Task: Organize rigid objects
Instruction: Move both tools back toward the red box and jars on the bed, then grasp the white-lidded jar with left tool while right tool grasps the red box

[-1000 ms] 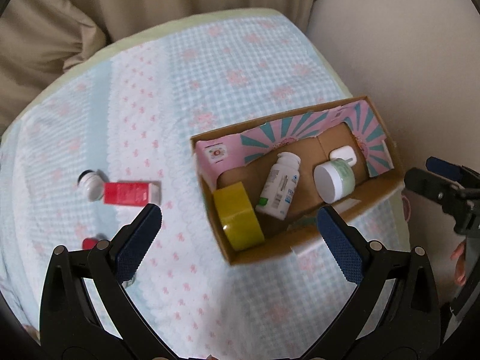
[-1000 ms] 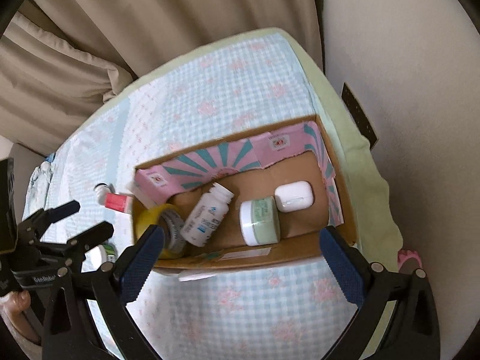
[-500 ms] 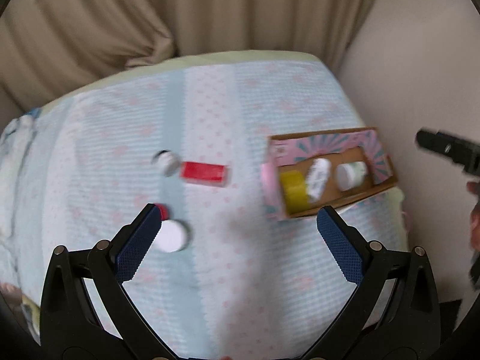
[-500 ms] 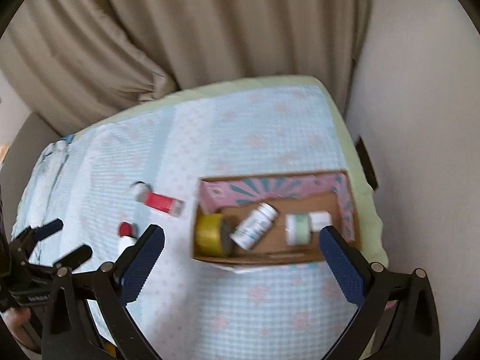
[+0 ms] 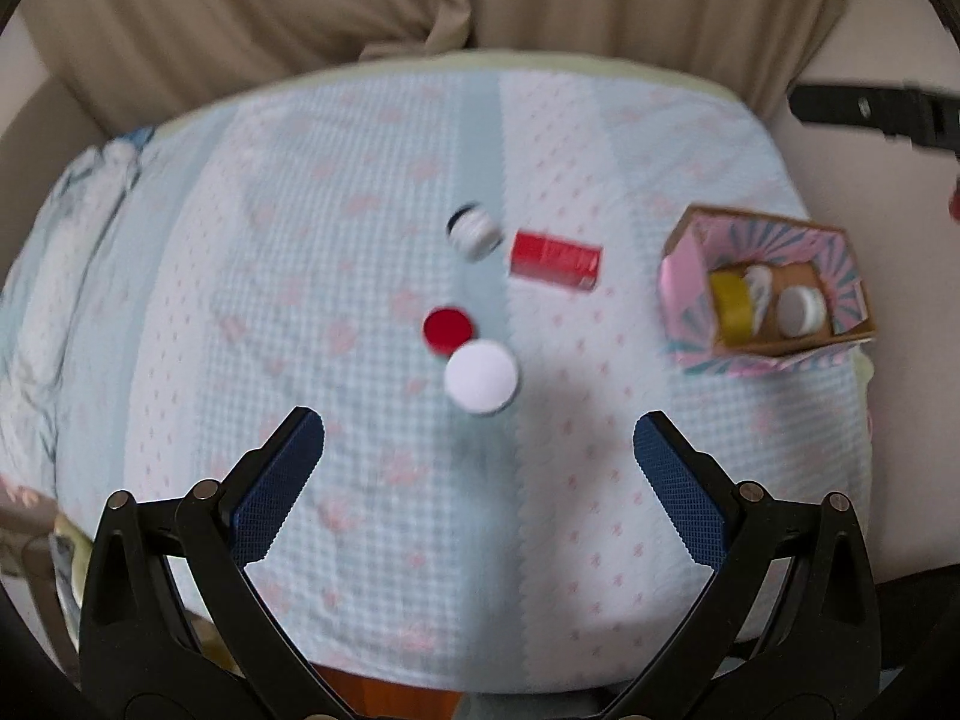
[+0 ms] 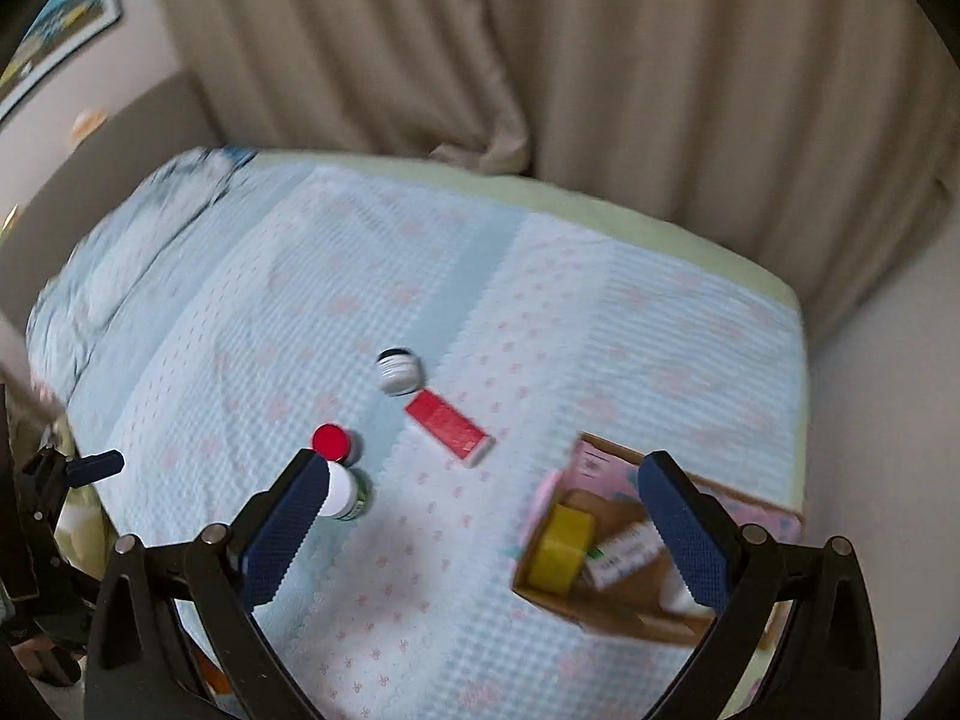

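The white-capped jar (image 5: 481, 376) stands upright near the middle of the bed (image 5: 300, 276), touching a red-capped jar (image 5: 447, 330) just behind it. It looks small, stiff and light; its smooth round wall may slip, so pinching across the body below the cap seems safest. Farther back lie a striped little pot (image 5: 474, 232) and a red box (image 5: 555, 259), flat-sided and easy to grip across its narrow width. At the right, the cardboard box (image 5: 690, 276) holds a yellow roll (image 5: 729, 306). The left claw (image 5: 479, 450) and right claw (image 6: 483, 495) both hang spread and empty.
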The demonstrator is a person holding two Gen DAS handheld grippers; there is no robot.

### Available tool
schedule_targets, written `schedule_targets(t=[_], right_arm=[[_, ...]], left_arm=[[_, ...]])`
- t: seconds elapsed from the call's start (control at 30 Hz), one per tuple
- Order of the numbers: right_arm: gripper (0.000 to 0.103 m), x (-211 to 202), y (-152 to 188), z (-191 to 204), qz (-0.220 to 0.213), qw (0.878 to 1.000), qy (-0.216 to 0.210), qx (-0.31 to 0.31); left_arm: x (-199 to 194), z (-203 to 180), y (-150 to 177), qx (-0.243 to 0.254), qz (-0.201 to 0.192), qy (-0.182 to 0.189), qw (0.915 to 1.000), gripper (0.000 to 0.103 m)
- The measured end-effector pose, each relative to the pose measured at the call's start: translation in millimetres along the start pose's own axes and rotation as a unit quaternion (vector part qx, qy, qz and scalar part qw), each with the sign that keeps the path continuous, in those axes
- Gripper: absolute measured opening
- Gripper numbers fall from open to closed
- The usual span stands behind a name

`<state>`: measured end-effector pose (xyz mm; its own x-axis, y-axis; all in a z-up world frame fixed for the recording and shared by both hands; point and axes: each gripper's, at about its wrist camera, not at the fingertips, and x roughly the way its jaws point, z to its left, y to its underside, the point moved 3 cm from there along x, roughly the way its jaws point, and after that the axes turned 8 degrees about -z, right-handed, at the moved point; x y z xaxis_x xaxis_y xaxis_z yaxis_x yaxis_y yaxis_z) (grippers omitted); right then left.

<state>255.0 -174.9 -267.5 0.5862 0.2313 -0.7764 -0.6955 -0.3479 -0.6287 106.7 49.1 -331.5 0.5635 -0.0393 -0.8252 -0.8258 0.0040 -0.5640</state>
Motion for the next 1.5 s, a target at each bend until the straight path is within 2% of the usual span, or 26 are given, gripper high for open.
schedule_targets(t=[0.1, 0.27, 0.47, 0.63, 0.8, 0.87, 1.03, 1.13, 1.2, 1.27, 1.33, 1.5], right_arm=[[0.103, 37.2, -2.2, 15.6, 0.021, 0.999, -0.027, -0.029], [0.103, 107.0, 12.2, 31.2, 0.057, 0.993, -0.026, -0.097], [0.103, 190.1, 39.6, 37.5, 0.122, 0.975, -0.035, -0.182], [0.102, 251.5, 54.7, 36.3, 0.165, 0.960, -0.049, -0.218], [0.093, 300.9, 67.9, 39.2, 0.207, 0.947, -0.072, -0.237], [0.091, 314.9, 73.5, 40.7, 0.216, 0.941, -0.078, -0.247], [0.086, 343.5, 84.6, 43.3, 0.236, 0.929, -0.089, -0.269], [0.068, 351.6, 86.8, 41.2, 0.247, 0.927, -0.101, -0.265], [0.062, 355.9, 87.6, 39.6, 0.254, 0.925, -0.104, -0.262], [0.050, 359.5, 88.0, 39.1, 0.257, 0.924, -0.104, -0.264], [0.044, 361.3, 89.4, 41.5, 0.261, 0.921, -0.113, -0.265], [0.043, 362.0, 91.2, 47.9, 0.256, 0.921, -0.108, -0.274]], left_arm=[[30.7, 8.2, 14.6, -0.012, 0.029, 0.004, 0.9995, 0.103], [102.5, 9.9, 42.8, -0.033, 0.081, 0.012, 0.9961, 0.103], [172.1, 6.8, 57.4, -0.044, 0.093, -0.004, 0.9947, 0.103], [215.4, 0.8, 58.8, -0.037, 0.098, -0.012, 0.9945, 0.103], [248.2, -9.3, 60.6, -0.033, 0.098, -0.008, 0.9946, 0.099], [259.6, -13.4, 61.6, -0.034, 0.103, -0.007, 0.9941, 0.097], [276.5, -21.1, 60.8, -0.037, 0.102, -0.003, 0.9941, 0.082], [282.6, -23.2, 57.9, -0.044, 0.097, -0.006, 0.9942, 0.078], [285.1, -23.3, 57.8, -0.050, 0.093, -0.008, 0.9944, 0.075], [288.7, -23.3, 56.2, -0.053, 0.094, -0.010, 0.9941, 0.071], [291.4, -21.4, 53.6, -0.057, 0.094, -0.008, 0.9938, 0.068], [289.8, -16.4, 52.9, -0.055, 0.093, -0.003, 0.9942, 0.068]])
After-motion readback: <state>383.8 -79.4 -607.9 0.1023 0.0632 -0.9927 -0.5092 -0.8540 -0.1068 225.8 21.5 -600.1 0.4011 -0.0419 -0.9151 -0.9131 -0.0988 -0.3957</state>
